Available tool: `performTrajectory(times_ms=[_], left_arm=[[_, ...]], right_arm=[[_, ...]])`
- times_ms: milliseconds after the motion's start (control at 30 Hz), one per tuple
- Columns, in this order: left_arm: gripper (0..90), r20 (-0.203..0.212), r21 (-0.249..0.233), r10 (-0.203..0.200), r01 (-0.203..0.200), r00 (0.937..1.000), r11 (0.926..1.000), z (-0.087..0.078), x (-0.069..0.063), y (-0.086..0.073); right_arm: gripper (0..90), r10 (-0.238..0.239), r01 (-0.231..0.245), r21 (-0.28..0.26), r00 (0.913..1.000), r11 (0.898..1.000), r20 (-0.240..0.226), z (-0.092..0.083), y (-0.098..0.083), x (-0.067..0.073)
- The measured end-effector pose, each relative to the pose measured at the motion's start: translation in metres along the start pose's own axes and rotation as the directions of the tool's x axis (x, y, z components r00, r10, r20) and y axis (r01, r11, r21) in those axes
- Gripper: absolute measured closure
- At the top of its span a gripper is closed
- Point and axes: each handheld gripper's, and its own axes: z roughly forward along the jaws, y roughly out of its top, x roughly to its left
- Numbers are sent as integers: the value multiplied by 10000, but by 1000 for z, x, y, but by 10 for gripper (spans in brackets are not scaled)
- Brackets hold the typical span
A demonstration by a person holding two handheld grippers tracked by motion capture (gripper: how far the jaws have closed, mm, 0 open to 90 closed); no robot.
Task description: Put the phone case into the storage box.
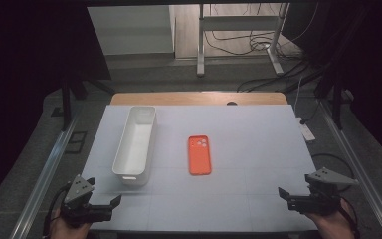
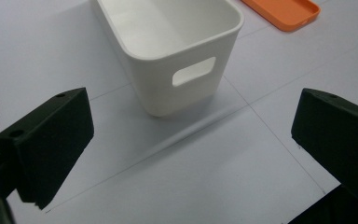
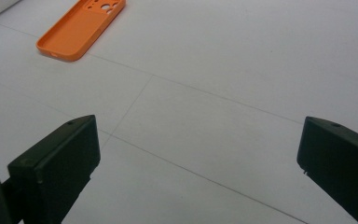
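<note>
The orange phone case lies flat near the middle of the counter, open side up, its camera cut-out at the far end, well apart from both grippers. Just to its left stands the long white bin, upright and empty, with a slot handle in its near end wall; case and bin are near each other but not touching.

The likely step is a first reach for the case, probably to drop it into the bin. The right gripper sits at the near right corner, fingers spread wide with nothing between them; the left gripper waits at the near left corner, fingers equally spread and empty, just short of the bin's near end.

To do this well, bring the right gripper in low along the case's long axis and close across its narrow width, since the shell is thin and soft and will probably flex or skid if pinched by one lip alone. A shallow tilt should help one finger get under the edge. The left gripper can steady the bin's near wall, as so light a tub may slide.
</note>
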Motion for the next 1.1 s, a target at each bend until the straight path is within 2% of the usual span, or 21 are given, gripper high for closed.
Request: performTrajectory(times_ms=[233,367,833,1100], left_arm=[[1,241,42,-185,184,9995,9998,0,3,-1],[2,293,-47,-320,321,9991,9995,-1,5,-2],[3,319,56,-401,400,9987,9992,-2,4,-2],[9,408,56,-376,374,9985,9993,-2,4,-3]], right_arm=[[0,-174,175,210,9998,9996,-23,3,1,2],[0,-105,107,245,9999,9996,-99,4,2,1],[0,-76,92,527,9995,9986,-310,8,4,1],[0,-286,331,720,9976,9969,-627,11,6,2]])
